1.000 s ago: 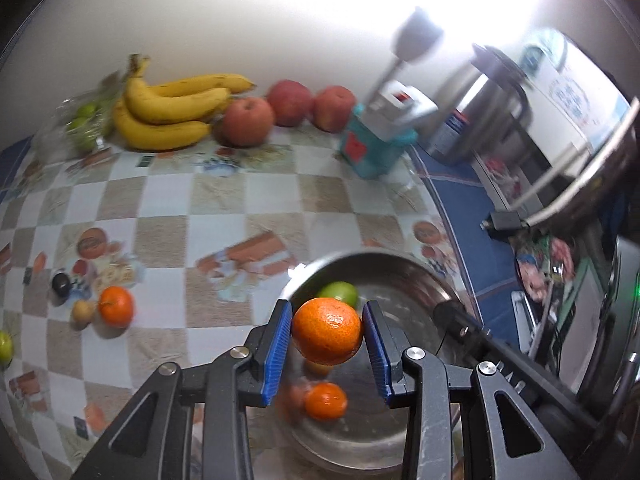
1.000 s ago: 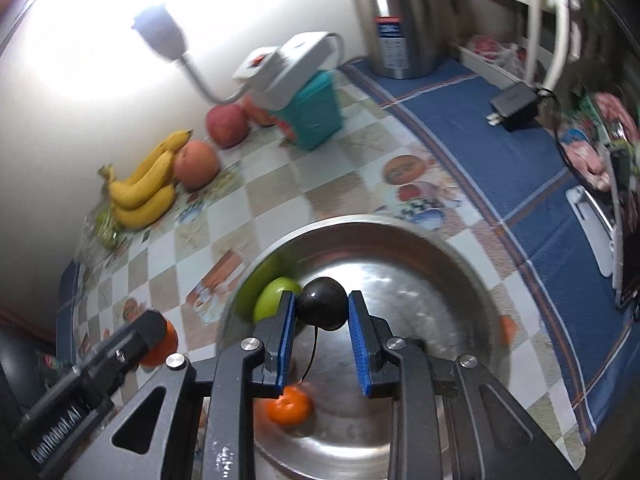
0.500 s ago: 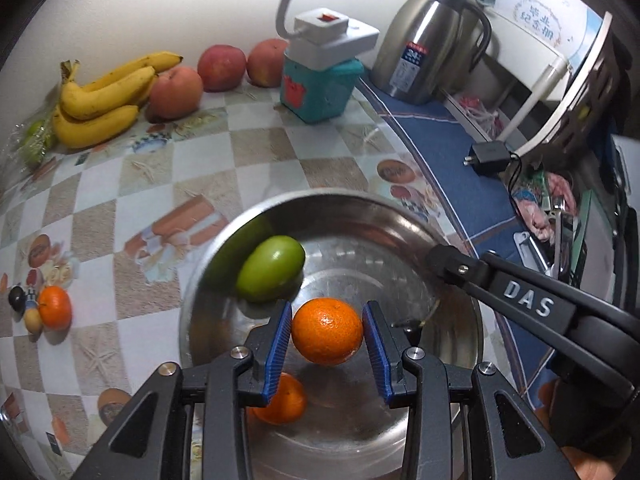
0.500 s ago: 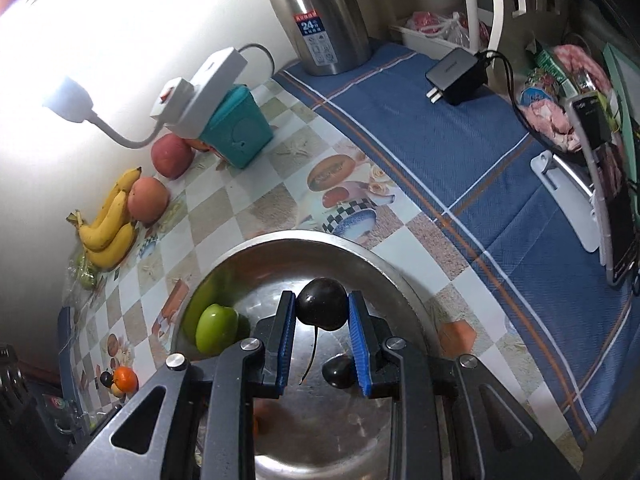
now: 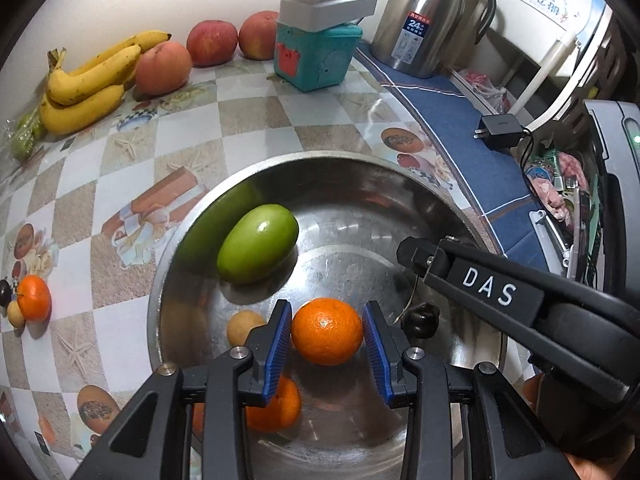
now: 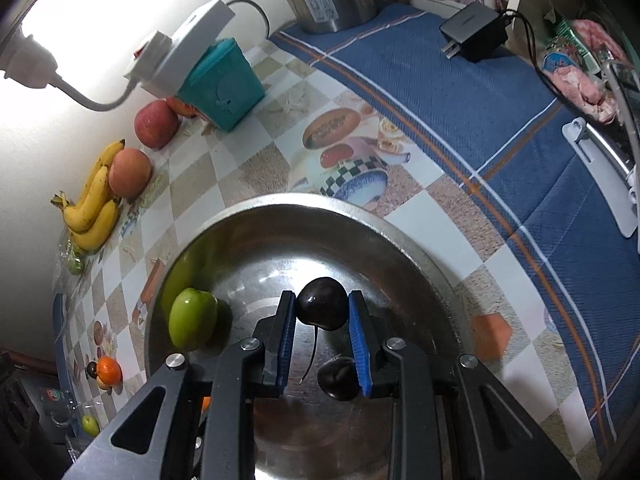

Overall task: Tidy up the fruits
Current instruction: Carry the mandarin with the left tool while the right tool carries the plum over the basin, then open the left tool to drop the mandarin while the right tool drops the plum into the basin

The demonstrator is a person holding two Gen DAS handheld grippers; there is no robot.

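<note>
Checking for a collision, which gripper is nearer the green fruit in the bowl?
Left. The left gripper hangs just beside the green fruit; the right gripper sits farther across the bowl.

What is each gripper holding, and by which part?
Left gripper: an orange, clamped across its sides. Right gripper: a dark cherry, gripped by its body.

Left gripper (image 5: 326, 338) points steeply down over the steel bowl (image 5: 460, 220), blue pads (image 5: 280, 344) pressed on either side of a mandarin (image 5: 326, 330), clamped tight just above the bowl's floor. Right gripper (image 6: 322, 322) tilts down over the same bowl, its pads (image 6: 286, 332) pinching a dark cherry (image 6: 322, 308), stem dangling between the fingers. From the left wrist view, the right gripper's black body reaches in over the bowl's right rim, close beside the left one.
</note>
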